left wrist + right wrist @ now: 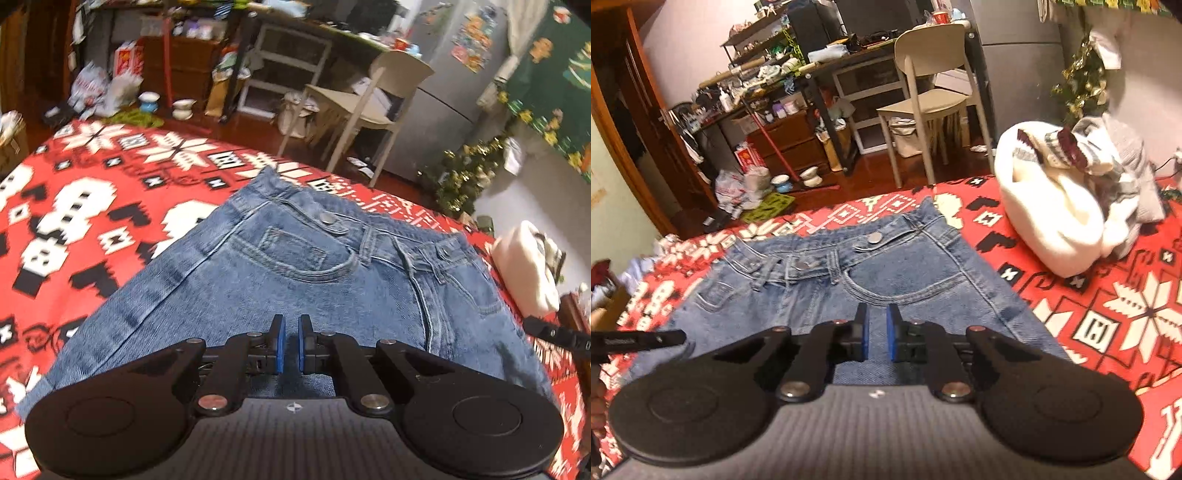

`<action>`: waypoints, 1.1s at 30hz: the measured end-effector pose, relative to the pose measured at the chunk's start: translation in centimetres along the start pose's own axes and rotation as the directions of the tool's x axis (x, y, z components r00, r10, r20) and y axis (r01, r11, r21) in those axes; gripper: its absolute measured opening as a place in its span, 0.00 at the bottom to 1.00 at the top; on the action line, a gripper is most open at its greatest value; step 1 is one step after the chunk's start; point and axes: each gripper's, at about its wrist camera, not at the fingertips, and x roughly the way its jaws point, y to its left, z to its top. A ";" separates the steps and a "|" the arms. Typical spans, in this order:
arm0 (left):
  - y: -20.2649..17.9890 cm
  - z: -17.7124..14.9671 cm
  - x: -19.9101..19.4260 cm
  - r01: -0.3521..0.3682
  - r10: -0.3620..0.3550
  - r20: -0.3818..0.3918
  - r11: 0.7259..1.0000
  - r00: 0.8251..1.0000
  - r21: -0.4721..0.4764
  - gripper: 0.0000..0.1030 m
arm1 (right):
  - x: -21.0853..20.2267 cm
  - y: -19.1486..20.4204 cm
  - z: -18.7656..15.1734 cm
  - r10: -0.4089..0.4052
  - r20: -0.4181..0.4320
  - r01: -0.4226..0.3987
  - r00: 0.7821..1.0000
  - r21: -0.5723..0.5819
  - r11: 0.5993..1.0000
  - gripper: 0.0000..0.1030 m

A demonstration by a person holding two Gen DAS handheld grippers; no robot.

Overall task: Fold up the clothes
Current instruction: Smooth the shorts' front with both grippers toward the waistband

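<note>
1. The jeans [295, 280] lay flat on the red patterned blanket [92, 229], waistband away from both cameras, button and front pockets facing up. Spread smooth like that, they looked ready for a lengthwise fold, I judged (no fold line showed yet in the part in view).

2. The left gripper [291, 325] hovered over the denim below the pocket, its blue pads [280, 343] drawn nearly together with only a slim gap and no cloth between them; it was closed on nothing.

3. The right gripper [877, 314] sat over the other half of the jeans [849, 280], jaws narrow and also empty. Whether its pads were fully closed could not be told from the view.

4. One gripper over each leg suggested the person was lining up for a two-handed pinch at matching points, so the fabric would lift evenly.

5. To the right on the blanket [1108, 302], well apart from the jeans, a heap of cream and grey knitwear [1063, 206] waited, probably next in line.

6. Beyond the bed stood a beige chair [923, 85] and a cluttered desk [820, 62]; bowls on the floor [798, 181] were too small to show any contents.
</note>
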 end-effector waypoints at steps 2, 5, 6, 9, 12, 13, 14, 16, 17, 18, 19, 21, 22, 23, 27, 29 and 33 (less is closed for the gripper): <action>-0.4 0.0 0.1 -0.006 0.006 0.005 0.999 1.000 0.048 0.05 | -0.2 -0.3 -0.1 0.008 -0.015 -0.007 1.000 0.027 1.000 0.08; -0.6 0.3 -0.1 -0.010 0.008 0.027 0.997 1.000 0.081 0.05 | -0.3 -1.3 0.0 0.022 -0.026 -0.020 0.999 0.102 0.995 0.06; -0.4 0.6 -0.1 -0.006 0.004 0.037 0.997 0.999 0.077 0.05 | -0.3 -1.7 0.1 0.022 -0.026 -0.018 0.999 0.127 0.992 0.06; 0.1 1.6 0.1 0.001 -0.005 0.066 0.998 0.998 0.058 0.05 | 0.2 -2.7 1.0 -0.020 -0.020 0.023 1.000 0.142 0.990 0.06; 0.6 2.2 0.7 -0.016 0.011 0.082 0.998 0.997 0.056 0.05 | 1.6 -3.7 2.8 -0.077 -0.015 0.078 0.997 0.115 0.990 0.06; 0.7 2.4 1.0 -0.020 0.015 0.086 0.998 0.996 0.055 0.05 | 2.4 -4.0 3.5 -0.086 -0.009 0.087 0.996 0.102 0.991 0.06; 1.0 2.5 1.1 -0.021 0.016 0.088 0.998 0.996 0.053 0.05 | 3.1 -4.3 4.1 -0.094 -0.005 0.094 0.996 0.091 0.991 0.05; 1.4 2.6 1.5 -0.023 0.019 0.085 0.999 0.996 0.047 0.05 | 4.7 -4.7 5.3 -0.107 -0.009 0.107 0.994 0.083 0.991 0.02; 1.6 2.6 1.6 -0.022 0.019 0.083 0.999 0.996 0.040 0.05 | 5.7 -5.0 5.8 -0.115 -0.021 0.116 0.993 0.093 0.989 0.02; 1.8 2.6 1.8 -0.020 0.017 0.079 0.999 0.997 0.030 0.05 | 6.7 -5.2 6.4 -0.122 -0.034 0.125 0.992 0.103 0.987 0.02; 2.0 2.7 2.0 -0.018 0.016 0.075 1.000 0.997 0.021 0.05 | 7.8 -5.4 7.0 -0.126 -0.049 0.130 0.991 0.110 0.985 0.01; 2.3 2.8 2.2 -0.001 0.002 0.071 1.000 0.997 -0.005 0.05 | 9.4 -5.3 7.9 -0.122 -0.069 0.128 0.990 0.091 0.988 0.01; 2.3 2.9 2.2 0.006 -0.005 0.072 1.000 0.997 -0.009 0.05 | 10.3 -5.1 8.4 -0.120 -0.080 0.126 0.990 0.075 0.989 0.01; 2.4 2.9 2.2 0.012 -0.011 0.073 1.000 0.997 -0.013 0.05 | 11.1 -4.9 8.7 -0.126 -0.099 0.133 0.987 0.062 0.989 0.01; 2.6 2.9 2.2 0.016 -0.014 0.070 1.000 0.997 -0.017 0.05 | 13.8 -5.5 9.4 -0.158 -0.148 0.168 0.976 0.061 0.984 0.00; 2.9 2.9 2.3 0.021 -0.019 0.067 0.999 0.998 -0.034 0.05 | 14.4 -6.3 9.7 -0.166 -0.150 0.180 0.975 0.084 0.980 0.00; 3.3 2.9 2.4 0.031 -0.028 0.065 0.998 0.997 -0.053 0.05 | 14.5 -7.2 10.7 -0.176 -0.142 0.196 0.974 0.138 0.971 0.00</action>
